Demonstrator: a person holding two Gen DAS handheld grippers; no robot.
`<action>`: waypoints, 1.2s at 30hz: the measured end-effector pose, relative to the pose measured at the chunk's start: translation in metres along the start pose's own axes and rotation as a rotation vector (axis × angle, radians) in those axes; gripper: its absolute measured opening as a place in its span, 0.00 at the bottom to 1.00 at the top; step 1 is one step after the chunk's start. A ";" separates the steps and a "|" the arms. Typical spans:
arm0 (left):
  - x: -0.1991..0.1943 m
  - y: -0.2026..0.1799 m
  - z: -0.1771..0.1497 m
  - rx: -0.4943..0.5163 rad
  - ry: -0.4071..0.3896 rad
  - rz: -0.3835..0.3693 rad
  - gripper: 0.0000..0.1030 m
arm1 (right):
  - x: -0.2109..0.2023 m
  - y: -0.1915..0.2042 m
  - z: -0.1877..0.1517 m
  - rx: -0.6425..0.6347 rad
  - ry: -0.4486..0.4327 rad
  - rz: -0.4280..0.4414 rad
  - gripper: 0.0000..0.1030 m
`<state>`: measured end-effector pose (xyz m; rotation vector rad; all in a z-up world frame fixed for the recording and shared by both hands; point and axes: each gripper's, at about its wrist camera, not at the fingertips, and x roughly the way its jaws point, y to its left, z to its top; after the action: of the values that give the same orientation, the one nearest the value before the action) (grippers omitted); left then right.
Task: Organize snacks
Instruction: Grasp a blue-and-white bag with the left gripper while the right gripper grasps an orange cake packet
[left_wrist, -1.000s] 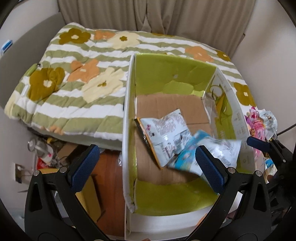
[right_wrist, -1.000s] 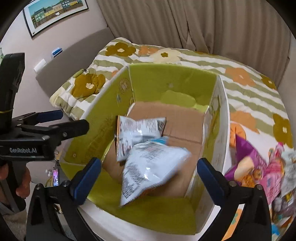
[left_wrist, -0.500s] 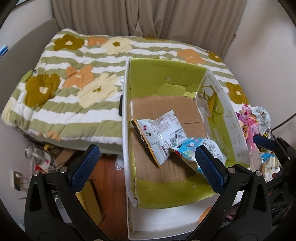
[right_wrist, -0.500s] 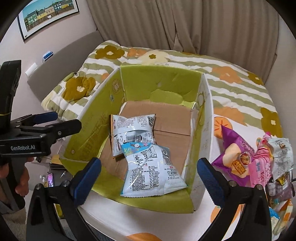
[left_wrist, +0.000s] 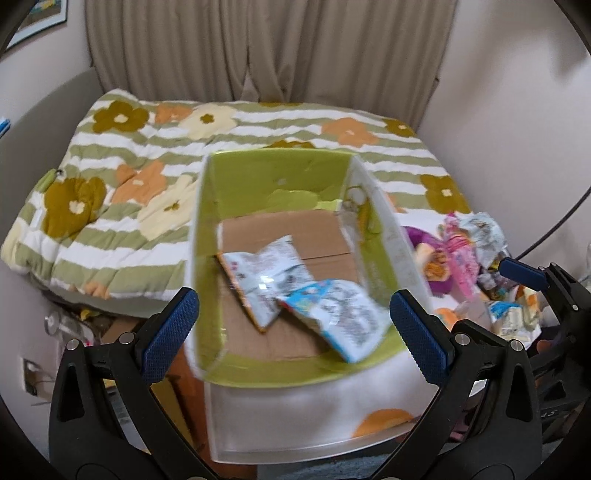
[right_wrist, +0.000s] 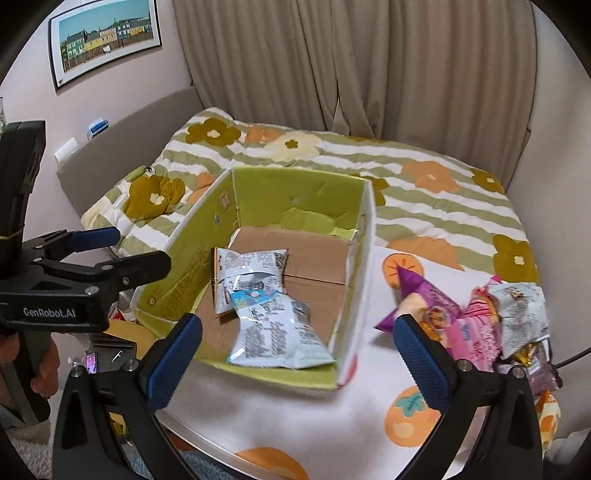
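A green-lined cardboard box (right_wrist: 295, 195) (left_wrist: 277, 173) stands on the bed. Two snack bags lie in it: a white one (right_wrist: 251, 266) (left_wrist: 262, 269) and a pale blue-and-white one (right_wrist: 277, 332) (left_wrist: 336, 314) partly on top of it. Loose snack packs are heaped right of the box: a purple bag (right_wrist: 421, 295) (left_wrist: 424, 251), a pink one (right_wrist: 476, 325) and a silver one (right_wrist: 521, 310). My right gripper (right_wrist: 295, 354) is open and holds nothing, above the box's near end. My left gripper (left_wrist: 291, 328) is open too, also seen at the left (right_wrist: 110, 251).
A floral striped quilt (right_wrist: 424, 177) covers the bed behind the box. A white cloth with orange fruit print (right_wrist: 406, 406) lies under the snacks. Curtains (right_wrist: 351, 62) hang behind; a framed picture (right_wrist: 107, 40) is on the left wall. Clutter (left_wrist: 92, 325) sits on the floor left.
The pale blue-and-white bag left my right gripper and dropped into the box onto the white bag. Both grippers have pulled back and up from the box.
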<state>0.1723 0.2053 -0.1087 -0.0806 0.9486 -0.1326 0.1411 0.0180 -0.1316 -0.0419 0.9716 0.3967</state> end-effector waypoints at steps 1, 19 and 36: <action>-0.003 -0.009 -0.002 -0.001 -0.005 -0.005 0.99 | -0.007 -0.006 -0.003 -0.001 -0.009 -0.004 1.00; 0.003 -0.246 -0.055 0.107 0.045 -0.151 0.99 | -0.146 -0.200 -0.098 0.045 -0.081 -0.169 1.00; 0.111 -0.420 -0.117 0.396 0.309 -0.265 0.99 | -0.132 -0.328 -0.160 -0.027 0.071 -0.180 1.00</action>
<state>0.1081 -0.2280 -0.2127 0.1864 1.2004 -0.5878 0.0619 -0.3602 -0.1618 -0.1681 1.0235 0.2435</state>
